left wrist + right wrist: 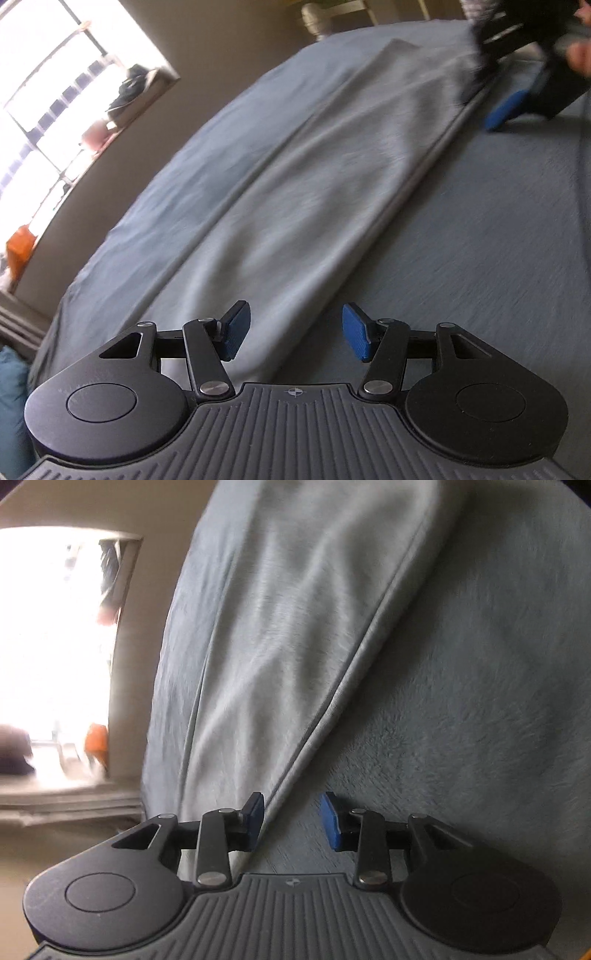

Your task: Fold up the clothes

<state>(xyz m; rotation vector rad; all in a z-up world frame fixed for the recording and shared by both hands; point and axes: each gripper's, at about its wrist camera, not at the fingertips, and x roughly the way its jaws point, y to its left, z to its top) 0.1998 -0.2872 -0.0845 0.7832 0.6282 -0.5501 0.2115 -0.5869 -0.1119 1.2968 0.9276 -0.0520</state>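
Grey garment lay folded lengthwise on bed. Left tool gaped wide, empty, above it. Right tool parted, nothing gripped.

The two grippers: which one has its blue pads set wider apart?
The left gripper. Its pads stand clearly wider, over the near end of the light grey garment; the right gripper shows a narrower gap. Neither holds cloth.

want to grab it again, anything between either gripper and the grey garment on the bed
Nothing visible. The left gripper and right gripper both sit open right at the grey garment, with only bare blue bedcover beside its edge.
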